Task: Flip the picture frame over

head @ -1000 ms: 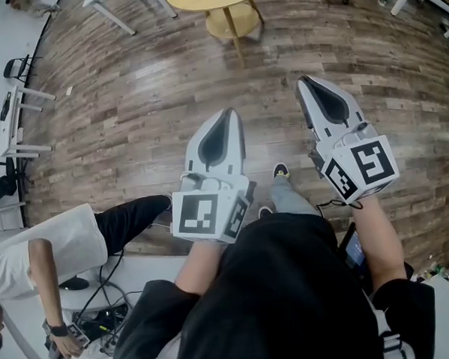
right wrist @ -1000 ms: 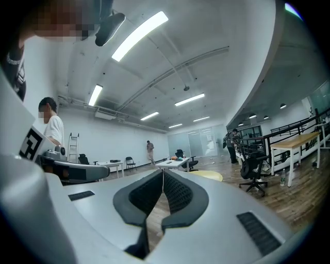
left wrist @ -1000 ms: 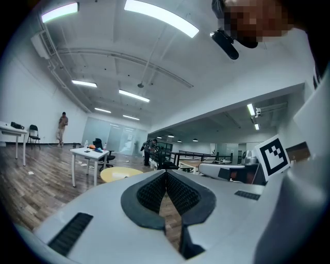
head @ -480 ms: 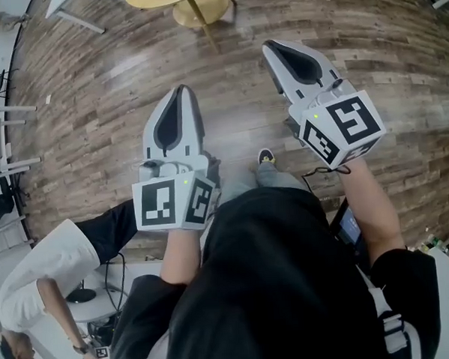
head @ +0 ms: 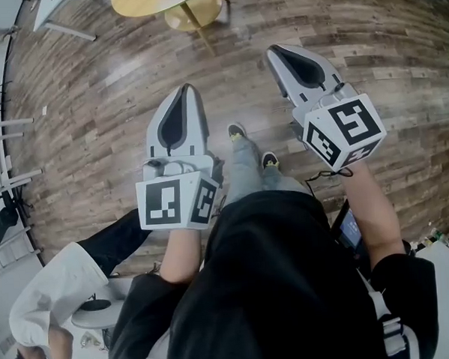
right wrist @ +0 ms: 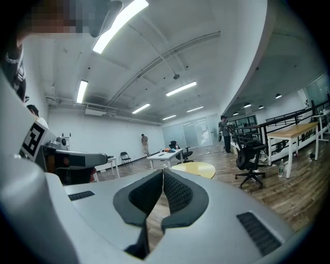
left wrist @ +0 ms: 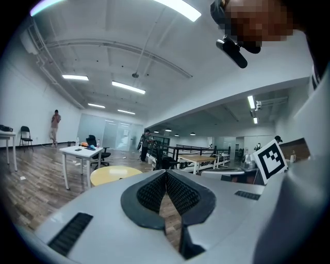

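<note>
A brown plank floor [head: 93, 107] fills the head view, and the person in a black top [head: 282, 284] stands on it looking down over both arms. A second person in a white top [head: 51, 312] bends at the lower left. A round yellow table [head: 155, 0] stands ahead at the top edge, well apart from both grippers. The picture frame may lie on it, but no view shows it clearly enough to tell. Both bare forearms [head: 180, 256] reach forward side by side, held close to level. The left gripper [head: 186, 88] and the right gripper [head: 272, 49] point toward the table, marker cubes [head: 177, 204] nearest the body. Each gripper's own view shows its dark pads pressed together with nothing between them. Two shoes [head: 237, 131] show between the grippers.
</note>
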`<act>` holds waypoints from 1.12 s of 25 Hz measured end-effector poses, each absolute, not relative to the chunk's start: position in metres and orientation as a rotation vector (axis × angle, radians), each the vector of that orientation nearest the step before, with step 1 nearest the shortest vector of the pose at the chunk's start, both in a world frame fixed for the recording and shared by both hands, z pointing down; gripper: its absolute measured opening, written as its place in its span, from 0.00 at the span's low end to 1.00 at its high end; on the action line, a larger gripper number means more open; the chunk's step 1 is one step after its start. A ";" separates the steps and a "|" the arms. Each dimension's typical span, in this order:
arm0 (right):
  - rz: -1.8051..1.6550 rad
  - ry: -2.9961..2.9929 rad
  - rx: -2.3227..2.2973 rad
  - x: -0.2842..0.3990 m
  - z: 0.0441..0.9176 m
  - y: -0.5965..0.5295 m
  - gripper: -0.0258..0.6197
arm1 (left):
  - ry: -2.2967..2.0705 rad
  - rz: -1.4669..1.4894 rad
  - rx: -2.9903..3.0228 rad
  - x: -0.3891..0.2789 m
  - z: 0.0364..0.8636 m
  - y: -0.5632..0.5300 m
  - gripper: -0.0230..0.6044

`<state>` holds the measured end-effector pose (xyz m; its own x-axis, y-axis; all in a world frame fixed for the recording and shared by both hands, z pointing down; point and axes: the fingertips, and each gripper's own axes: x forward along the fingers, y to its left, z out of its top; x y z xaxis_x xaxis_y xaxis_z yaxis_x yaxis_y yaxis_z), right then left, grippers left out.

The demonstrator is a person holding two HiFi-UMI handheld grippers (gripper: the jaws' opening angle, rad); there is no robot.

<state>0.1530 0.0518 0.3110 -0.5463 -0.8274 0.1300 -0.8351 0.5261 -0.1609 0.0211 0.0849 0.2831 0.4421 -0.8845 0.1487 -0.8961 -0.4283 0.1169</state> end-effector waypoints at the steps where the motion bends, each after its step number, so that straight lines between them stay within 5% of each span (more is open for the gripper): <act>1: 0.315 -2.703 1.479 0.150 0.312 0.043 0.07 | -1.559 0.089 2.512 0.018 0.284 0.076 0.07; 17: 0.210 -2.715 1.421 0.023 0.291 -0.128 0.07 | -1.592 -0.018 2.473 -0.102 0.279 -0.092 0.07; 28: 0.212 -2.702 1.427 0.011 0.294 -0.204 0.07 | -1.604 0.007 2.433 -0.124 0.294 -0.176 0.07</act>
<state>0.0113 -0.2044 0.2942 -0.5633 -0.8154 0.1334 -0.8263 0.5568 -0.0851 -0.1235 -0.1758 0.2936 0.4017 -0.9068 0.1280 -0.9079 -0.3760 0.1854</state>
